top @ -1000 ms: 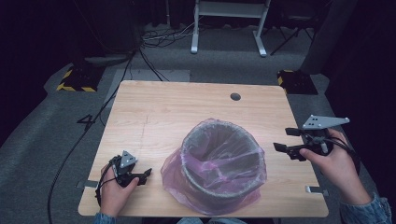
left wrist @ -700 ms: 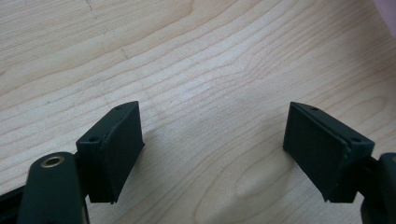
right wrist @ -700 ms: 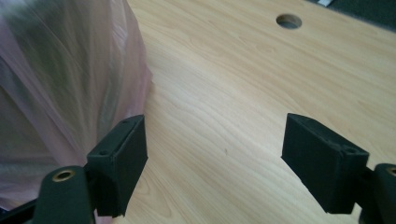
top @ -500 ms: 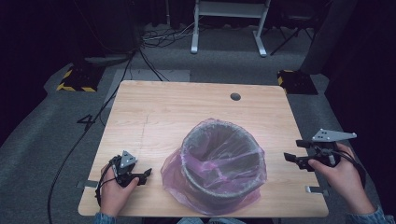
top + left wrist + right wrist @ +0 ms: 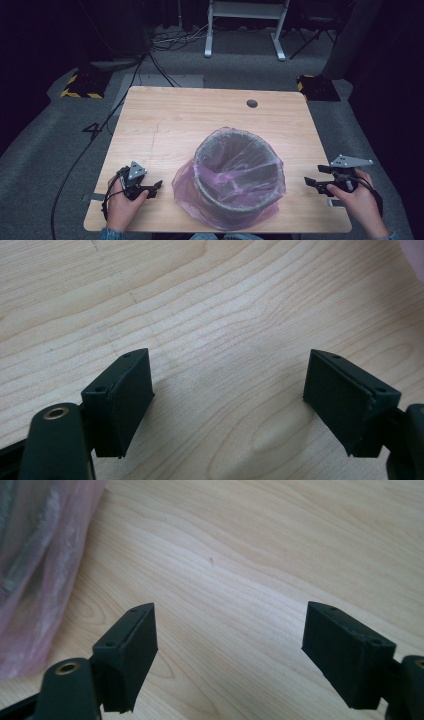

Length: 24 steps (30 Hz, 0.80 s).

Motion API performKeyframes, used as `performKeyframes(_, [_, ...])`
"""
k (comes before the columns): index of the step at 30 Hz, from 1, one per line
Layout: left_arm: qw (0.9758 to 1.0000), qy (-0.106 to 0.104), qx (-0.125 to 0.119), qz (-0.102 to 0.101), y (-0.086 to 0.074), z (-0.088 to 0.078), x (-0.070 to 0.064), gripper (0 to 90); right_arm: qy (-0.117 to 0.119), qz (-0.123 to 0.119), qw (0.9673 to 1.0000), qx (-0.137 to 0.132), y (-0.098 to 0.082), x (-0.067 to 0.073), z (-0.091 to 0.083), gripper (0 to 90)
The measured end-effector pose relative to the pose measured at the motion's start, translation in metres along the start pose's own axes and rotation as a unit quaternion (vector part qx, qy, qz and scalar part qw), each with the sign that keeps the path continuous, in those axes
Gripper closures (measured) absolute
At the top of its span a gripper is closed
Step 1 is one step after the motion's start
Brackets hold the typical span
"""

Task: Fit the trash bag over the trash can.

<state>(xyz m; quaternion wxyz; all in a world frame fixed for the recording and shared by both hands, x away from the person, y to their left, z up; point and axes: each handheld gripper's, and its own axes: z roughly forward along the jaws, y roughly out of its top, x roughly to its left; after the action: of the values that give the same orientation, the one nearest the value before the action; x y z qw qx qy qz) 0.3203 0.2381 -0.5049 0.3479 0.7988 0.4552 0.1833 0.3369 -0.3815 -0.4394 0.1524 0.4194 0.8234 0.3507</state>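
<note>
Your left gripper [image 5: 150, 188] and right gripper [image 5: 316, 183] rest released beside the pink-bagged grey mesh bin [image 5: 236, 175]; likely finished or not begun, the next move is unclear.

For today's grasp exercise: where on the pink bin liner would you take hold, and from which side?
Probably the loose skirt of the pink liner pooled on the table at the bin's left base. Come in low from the left with the open left gripper: that slack film can bunch between the fingers, unlike the film stretched over the rim.

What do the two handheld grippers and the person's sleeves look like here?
Both are black. The left gripper and right gripper each carry a grey three-cornered plate and a black trailing cable. Their jaws are flat rectangular black blocks. Blue sleeve cuffs peek at the bottom edge.
</note>
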Motion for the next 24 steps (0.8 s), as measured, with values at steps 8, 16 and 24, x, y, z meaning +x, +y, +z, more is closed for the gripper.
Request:
performKeyframes(8, [0.9997,-0.016,0.000,0.018,-0.001,-0.001,0.004,19.5,0.002,0.004,0.9999,0.014,-0.023,0.001,0.018,20.7])
performKeyframes(16, [0.9997,-0.016,0.001,0.019,-0.001,-0.001,0.004,19.4,0.000,0.006,0.9998,0.019,-0.040,0.005,0.031,20.1])
performKeyframes(24, [0.9997,-0.015,0.001,0.019,-0.001,-0.001,0.004,19.4,-0.007,0.004,1.0000,-0.001,-0.048,0.008,0.036,18.0])
